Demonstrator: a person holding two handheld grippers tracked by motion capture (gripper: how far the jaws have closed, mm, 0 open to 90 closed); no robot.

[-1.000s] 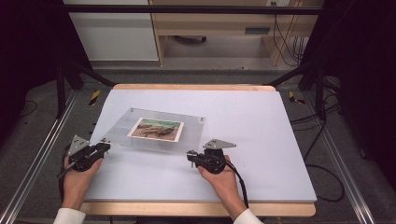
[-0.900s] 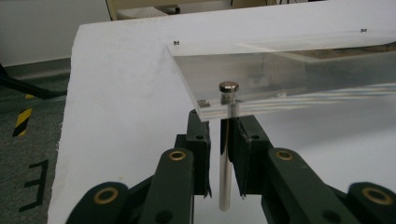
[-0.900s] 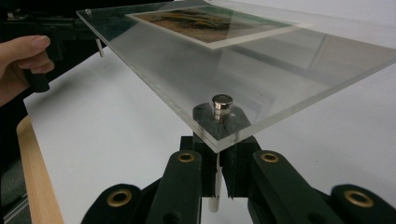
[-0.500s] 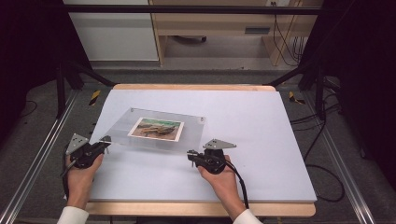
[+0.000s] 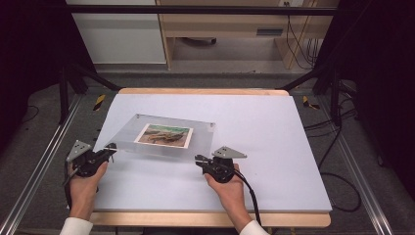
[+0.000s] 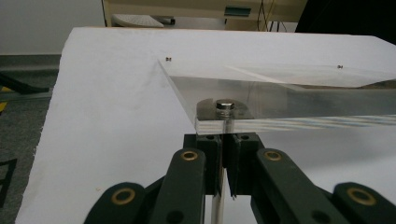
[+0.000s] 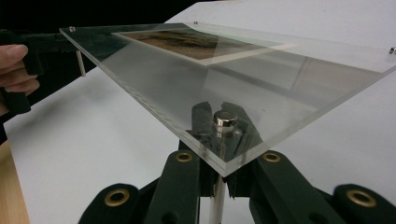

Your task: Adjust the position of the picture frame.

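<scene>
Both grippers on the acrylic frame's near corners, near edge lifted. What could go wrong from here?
1. Each gripper holds only a thin standoff pin under a corner: left gripper, right gripper. A pin could slip out, dropping the acrylic photo frame.
2. The frame is tilted with its far edge still on the white table sheet; uneven lifting could twist it or drag that edge.

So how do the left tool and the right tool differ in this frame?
The left tool sits at the table's left edge, the right tool nearer the middle. The left points right and away, the right points left. Each is shut on a thin leg under a near corner of the clear acrylic frame.
</scene>
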